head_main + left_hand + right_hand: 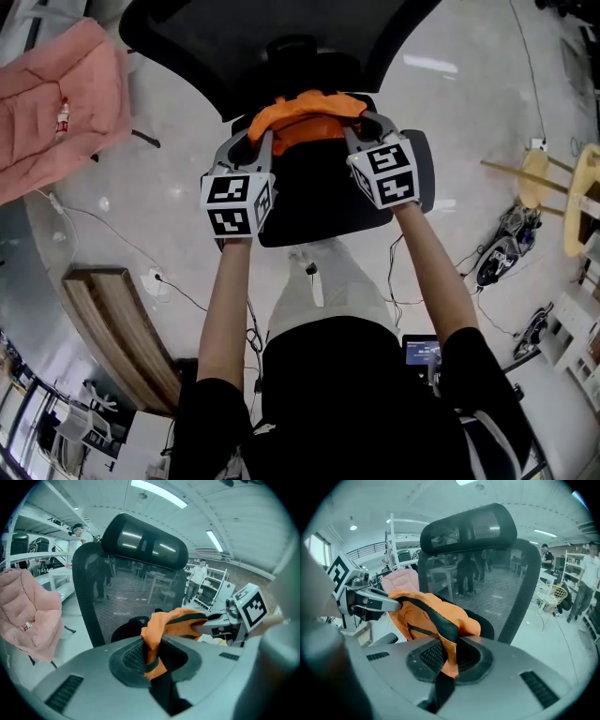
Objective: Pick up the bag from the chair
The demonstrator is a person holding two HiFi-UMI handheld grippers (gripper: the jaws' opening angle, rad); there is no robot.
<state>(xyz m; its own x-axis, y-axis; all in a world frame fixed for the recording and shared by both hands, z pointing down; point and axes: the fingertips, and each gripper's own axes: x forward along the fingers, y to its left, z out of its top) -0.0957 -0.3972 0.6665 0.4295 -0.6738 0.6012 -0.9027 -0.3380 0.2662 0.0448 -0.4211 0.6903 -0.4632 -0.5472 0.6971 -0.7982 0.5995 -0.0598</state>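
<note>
Over the polished grey floor (141,202), the orange fabric bag with black straps (305,117) hangs above the seat of the black mesh office chair (319,202), with the left tongs (152,656) and right tongs (447,656) each clamped on only a thin fold, so the cloth could slip free and drop.

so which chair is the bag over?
The black mesh chair: the orange bag, clamped by the left gripper and right gripper, is over its seat. The pink padded chair stands aside.
</note>
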